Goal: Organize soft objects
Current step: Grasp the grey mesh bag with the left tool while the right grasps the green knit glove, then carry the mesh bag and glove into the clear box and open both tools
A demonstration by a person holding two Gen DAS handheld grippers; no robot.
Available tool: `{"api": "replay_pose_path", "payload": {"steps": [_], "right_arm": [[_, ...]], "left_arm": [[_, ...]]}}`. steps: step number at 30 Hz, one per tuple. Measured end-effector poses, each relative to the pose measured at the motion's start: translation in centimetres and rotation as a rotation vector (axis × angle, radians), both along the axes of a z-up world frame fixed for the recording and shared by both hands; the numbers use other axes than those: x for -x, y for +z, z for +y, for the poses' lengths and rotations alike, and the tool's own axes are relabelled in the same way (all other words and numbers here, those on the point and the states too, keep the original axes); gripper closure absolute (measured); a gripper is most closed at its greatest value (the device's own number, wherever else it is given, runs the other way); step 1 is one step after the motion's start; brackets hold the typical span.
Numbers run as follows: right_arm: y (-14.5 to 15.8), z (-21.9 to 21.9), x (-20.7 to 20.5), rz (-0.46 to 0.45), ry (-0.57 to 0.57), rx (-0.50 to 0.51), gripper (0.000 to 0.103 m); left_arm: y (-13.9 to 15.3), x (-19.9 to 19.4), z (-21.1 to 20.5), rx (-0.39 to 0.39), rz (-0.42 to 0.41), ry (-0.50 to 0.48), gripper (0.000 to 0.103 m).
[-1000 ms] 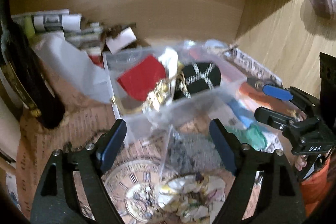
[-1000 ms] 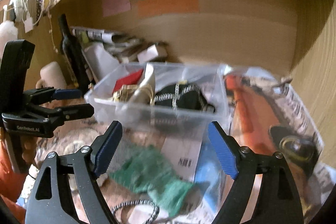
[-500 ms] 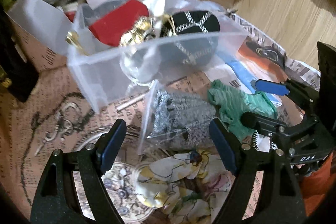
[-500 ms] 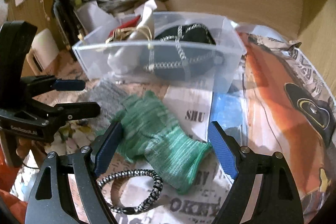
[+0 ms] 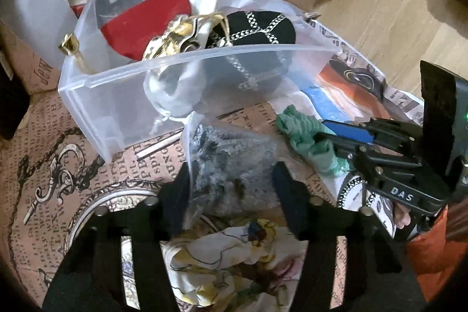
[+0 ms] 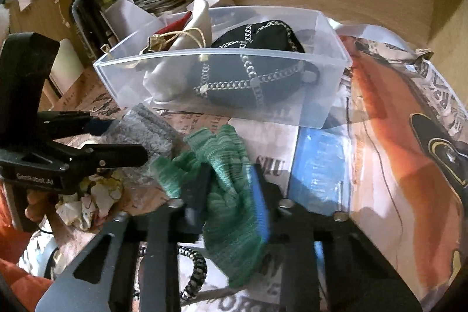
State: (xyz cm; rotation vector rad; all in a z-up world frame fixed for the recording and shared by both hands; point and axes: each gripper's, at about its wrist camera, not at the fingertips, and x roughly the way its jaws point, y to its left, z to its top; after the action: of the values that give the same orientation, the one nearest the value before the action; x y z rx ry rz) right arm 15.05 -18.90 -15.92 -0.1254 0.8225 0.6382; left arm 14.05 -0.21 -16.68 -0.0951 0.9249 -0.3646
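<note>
Printed paper (image 5: 58,165) covers the table. On it, the clear bin (image 6: 222,95) holds a black chained bag (image 6: 251,72) and a red pouch (image 5: 146,19). My right gripper (image 6: 228,189) pinches the green glove (image 6: 225,165); my left gripper (image 5: 231,189) squeezes the bagged gray cloth (image 5: 228,165).

Left wrist view: looks forward and down, close over the paper-covered surface (image 5: 58,165), facing the clear bin (image 5: 122,95) and wooden back wall.
Right wrist view: same close downward tilt, set further right, bin (image 6: 292,54) ahead.
Shared: bin, green knit piece (image 5: 310,136) (image 6: 225,171), and each other's hand-held gripper.
</note>
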Motion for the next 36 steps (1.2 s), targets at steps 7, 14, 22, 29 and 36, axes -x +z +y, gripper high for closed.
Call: {"api": "replay_pose_path", "payload": {"steps": [7, 14, 22, 29, 36], "right_arm": [[0.9, -0.4, 0.6, -0.049, -0.019, -0.015, 0.093], [3.8, -1.5, 1.4, -0.138, -0.048, -0.067, 0.093], [7.1, -1.9, 1.2, -0.244, -0.069, -0.110, 0.093], [9.7, -1.6, 0.2, -0.324, -0.082, -0.158, 0.093], [11.1, -0.3, -1.3, -0.375, -0.082, -0.165, 0.093]], "left_arm": [[1.4, 1.0, -0.4, -0.035, -0.070, 0.011, 0.071], [4.2, 2.5, 0.0, -0.051, -0.170, 0.031, 0.073], [7.9, 3.2, 0.5, -0.034, -0.291, 0.077, 0.073], [11.1, 2.9, 1.6, -0.022, -0.397, 0.140, 0.073], [12.2, 0.8, 2.1, -0.037, -0.440, 0.200, 0.073]]}}
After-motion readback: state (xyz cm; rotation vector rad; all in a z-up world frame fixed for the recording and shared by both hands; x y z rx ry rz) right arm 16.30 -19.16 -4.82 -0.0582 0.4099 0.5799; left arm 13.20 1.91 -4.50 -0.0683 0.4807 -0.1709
